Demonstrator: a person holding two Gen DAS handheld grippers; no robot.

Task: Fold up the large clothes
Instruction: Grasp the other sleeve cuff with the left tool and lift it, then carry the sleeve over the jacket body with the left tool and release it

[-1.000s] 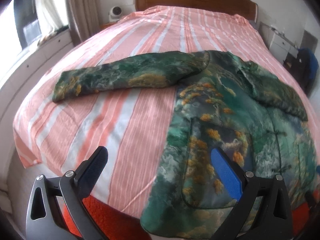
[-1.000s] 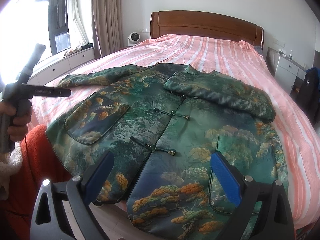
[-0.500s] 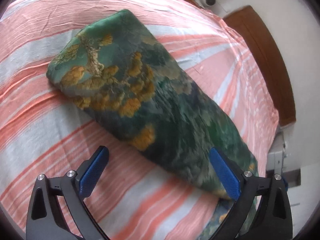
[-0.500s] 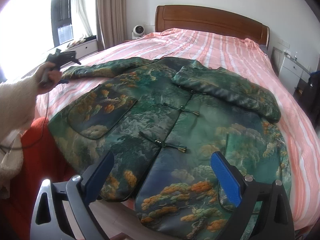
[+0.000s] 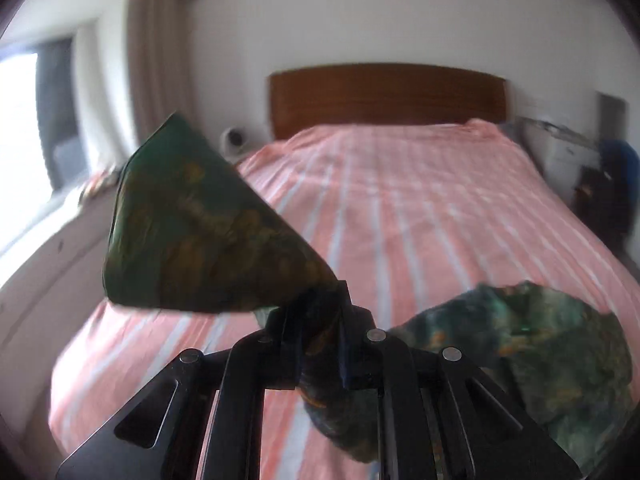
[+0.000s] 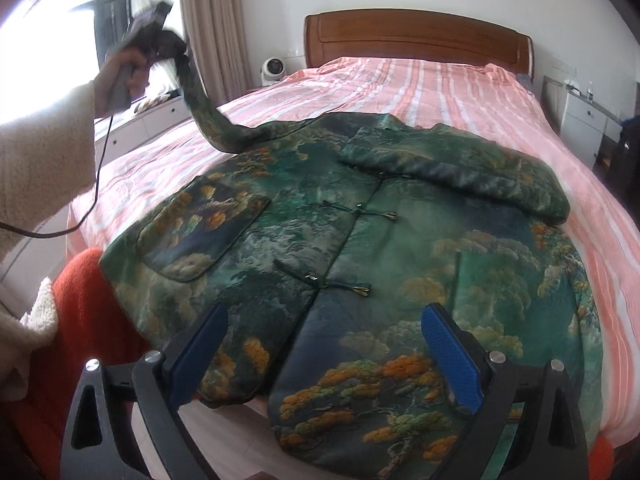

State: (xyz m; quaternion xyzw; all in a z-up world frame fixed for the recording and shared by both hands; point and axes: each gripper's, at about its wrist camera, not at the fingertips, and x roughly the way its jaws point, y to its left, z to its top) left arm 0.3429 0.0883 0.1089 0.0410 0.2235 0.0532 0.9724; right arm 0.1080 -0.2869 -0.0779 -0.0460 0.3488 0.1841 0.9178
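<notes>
1. My left gripper [image 5: 320,328] has just closed its jaws; they now pinch the sleeve [image 5: 208,236] of the green padded landscape-print jacket [image 6: 360,240], raised at 10 o'clock.
2. My right gripper [image 6: 332,344] hovers fully spread, holding nothing, over the jacket hem.
3. The jacket lies flat on the pink striped bed [image 6: 420,84].

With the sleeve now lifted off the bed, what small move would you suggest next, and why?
Probably carry the sleeve across the jacket and lay it over the chest. The left hand-held gripper, whose jaws have just been closing, is shut on the cuff and holds it above the striped bed. The other sleeve already lies folded across, and the right hand-held gripper hangs open near the hem.
</notes>
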